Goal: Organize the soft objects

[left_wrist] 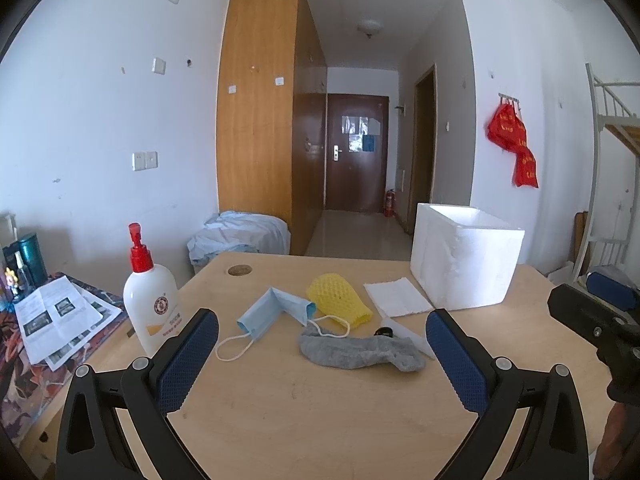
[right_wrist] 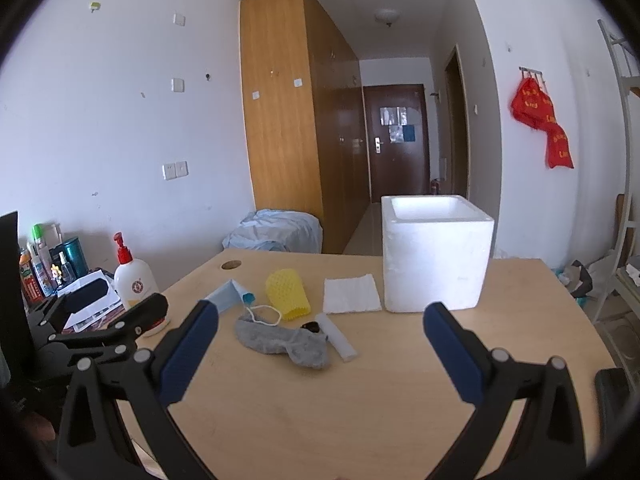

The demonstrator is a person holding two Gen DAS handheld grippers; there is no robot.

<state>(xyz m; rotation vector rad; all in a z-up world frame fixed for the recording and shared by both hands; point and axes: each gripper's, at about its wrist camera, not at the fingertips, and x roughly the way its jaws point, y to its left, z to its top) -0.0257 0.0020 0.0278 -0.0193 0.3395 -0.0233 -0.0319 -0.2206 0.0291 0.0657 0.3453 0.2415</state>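
A grey sock (left_wrist: 360, 354) (right_wrist: 280, 342) lies mid-table. Behind it lie a blue face mask (left_wrist: 274, 308) (right_wrist: 230, 294), a yellow foam net (left_wrist: 338, 298) (right_wrist: 288, 290) and a white tissue (left_wrist: 396, 296) (right_wrist: 351, 293). An open white foam box (left_wrist: 466, 258) (right_wrist: 434, 252) stands at the back right. My left gripper (left_wrist: 322, 338) is open and empty, just in front of the sock. My right gripper (right_wrist: 320, 330) is open and empty, above the table, with the sock between its fingertips in view.
A white pump bottle with a red top (left_wrist: 150, 300) (right_wrist: 132, 280) stands at the table's left edge. A clear plastic strip (right_wrist: 336, 336) and a small dark object (right_wrist: 312, 326) lie beside the sock. Papers (left_wrist: 60, 316) and bottles sit on a side surface to the left.
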